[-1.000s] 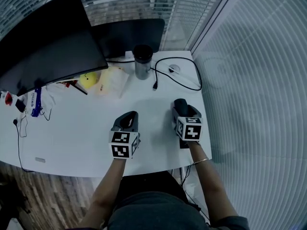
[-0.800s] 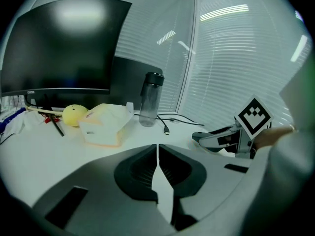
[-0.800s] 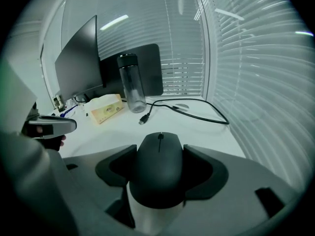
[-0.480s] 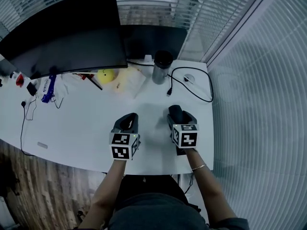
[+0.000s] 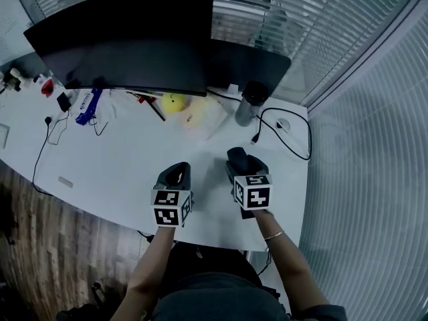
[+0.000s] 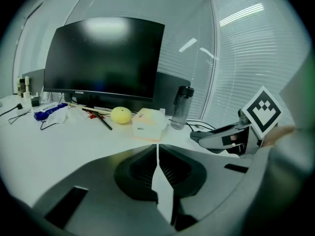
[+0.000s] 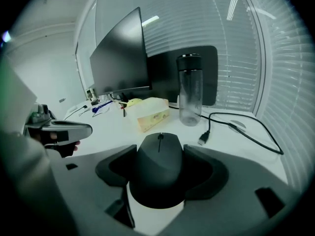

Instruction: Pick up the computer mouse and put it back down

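We hold the right tongs (image 5: 235, 159) clamped on the black computer mouse (image 7: 158, 167), with a jaw against each of its sides. It is over the white bench (image 5: 120, 166), near the front edge, and we cannot tell whether the mouse touches the surface. Our left tongs (image 6: 157, 151) sit near them, jaws pressed together with nothing between. Beyond the mouse stand a clear bottle (image 7: 190, 90) and a pale box (image 7: 150, 112). A black cable (image 7: 246, 129) loops to the right, and a dark monitor (image 5: 134, 39) stands behind.
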`<state>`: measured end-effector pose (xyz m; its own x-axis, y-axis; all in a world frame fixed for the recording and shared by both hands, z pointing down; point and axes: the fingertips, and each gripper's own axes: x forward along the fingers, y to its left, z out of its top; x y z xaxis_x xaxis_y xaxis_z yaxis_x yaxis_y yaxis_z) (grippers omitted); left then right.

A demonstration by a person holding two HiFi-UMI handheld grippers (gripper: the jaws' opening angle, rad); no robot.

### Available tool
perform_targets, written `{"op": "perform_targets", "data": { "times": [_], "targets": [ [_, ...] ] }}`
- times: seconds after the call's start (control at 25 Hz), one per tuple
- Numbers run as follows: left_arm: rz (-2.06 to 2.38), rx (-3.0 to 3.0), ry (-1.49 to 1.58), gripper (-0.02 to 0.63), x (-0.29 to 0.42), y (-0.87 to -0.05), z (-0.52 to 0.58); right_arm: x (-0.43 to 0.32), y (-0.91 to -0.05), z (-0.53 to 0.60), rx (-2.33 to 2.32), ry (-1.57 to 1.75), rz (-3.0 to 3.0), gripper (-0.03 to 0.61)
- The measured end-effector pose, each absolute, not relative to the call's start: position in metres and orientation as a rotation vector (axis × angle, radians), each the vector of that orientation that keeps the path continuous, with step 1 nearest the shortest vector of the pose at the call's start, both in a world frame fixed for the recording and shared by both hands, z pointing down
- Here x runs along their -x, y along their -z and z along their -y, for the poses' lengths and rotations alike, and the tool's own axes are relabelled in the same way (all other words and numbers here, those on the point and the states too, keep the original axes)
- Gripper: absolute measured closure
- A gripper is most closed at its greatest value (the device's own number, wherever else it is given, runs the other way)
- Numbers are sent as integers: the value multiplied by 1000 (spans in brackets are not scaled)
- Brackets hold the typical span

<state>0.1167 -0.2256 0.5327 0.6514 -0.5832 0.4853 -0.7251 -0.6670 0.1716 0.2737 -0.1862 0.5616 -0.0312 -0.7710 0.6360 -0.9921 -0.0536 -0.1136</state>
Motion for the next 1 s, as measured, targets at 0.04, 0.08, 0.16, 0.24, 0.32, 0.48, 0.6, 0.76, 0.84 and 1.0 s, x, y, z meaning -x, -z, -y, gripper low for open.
{"op": "perform_targets", "data": {
  "times": [0.04,0.08,0.16,0.24,0.32,0.48,0.6,0.76,0.84,1.0],
  "targets": [
    [1059,-2511,-557,583,-110,-532,227,-266,-559,191,-1857,-784,1871,281],
    [1080,-2502,-552,583,-103,-532,227,-259,-557,196,-1841,-773,1891,281],
    [1119,-2483,-545,583,-90,-531,229,-244,-554,204,-1812,-756,1927,280],
    [1156,-2467,-534,583,-76,-530,230,-230,-553,212,-1781,-739,1957,280],
    [1192,-2453,-520,583,-62,-527,230,-214,-552,219,-1744,-721,1980,281],
    [1258,-2420,-510,583,-27,-525,232,-184,-552,231,-1684,-695,2012,281],
    [1305,-2392,-505,583,-3,-523,235,-163,-553,238,-1646,-687,2032,281],
    [1365,-2351,-494,583,30,-523,237,-135,-557,248,-1587,-670,2054,280],
    [1389,-2331,-488,583,44,-523,239,-122,-558,253,-1560,-662,2060,281],
    [1429,-2293,-480,583,71,-524,241,-99,-563,263,-1518,-649,2063,280]
  ]
}}
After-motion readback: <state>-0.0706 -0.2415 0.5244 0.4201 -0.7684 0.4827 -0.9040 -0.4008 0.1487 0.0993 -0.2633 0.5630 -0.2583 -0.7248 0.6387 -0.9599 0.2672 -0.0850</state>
